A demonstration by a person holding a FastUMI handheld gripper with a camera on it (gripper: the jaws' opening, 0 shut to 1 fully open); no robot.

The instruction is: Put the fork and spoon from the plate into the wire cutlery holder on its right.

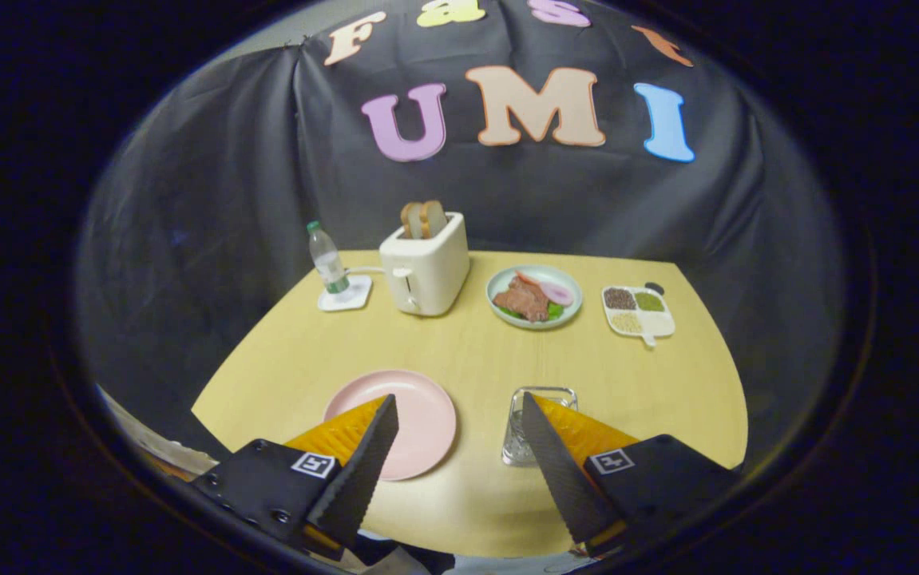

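Pink and bare, the plate (407, 419) lay on the light wooden desk (475, 351) just ahead of the left finger of the hand-held gripper (459, 447), whose tip overlapped its near rim. No fork or spoon could be made out on the plate's visible surface, though part of it was hidden behind that finger. To its right stood the wire cutlery holder (540, 403), upright and near the plate but not touching it; the right finger crossed in front of it, so what it contained could not be read with any certainty. Judged from this, the cutlery was either already in the holder or simply too small and hidden to see.

The hand-held gripper was spread wide with nothing between its fingers, one tip over the plate and the other over the holder, and it sat high and back from both. That stance suited a neutral pose, with both task objects framed together.

Farther back, well clear of the working area, were a water bottle (326, 263) on a white coaster (346, 294), a white toaster (425, 271) with bread slices (424, 219) raised in its slots, a green plate of food (535, 297) and a divided tray of grains (638, 311). Their row along the far edge left the near desk free for reaching.
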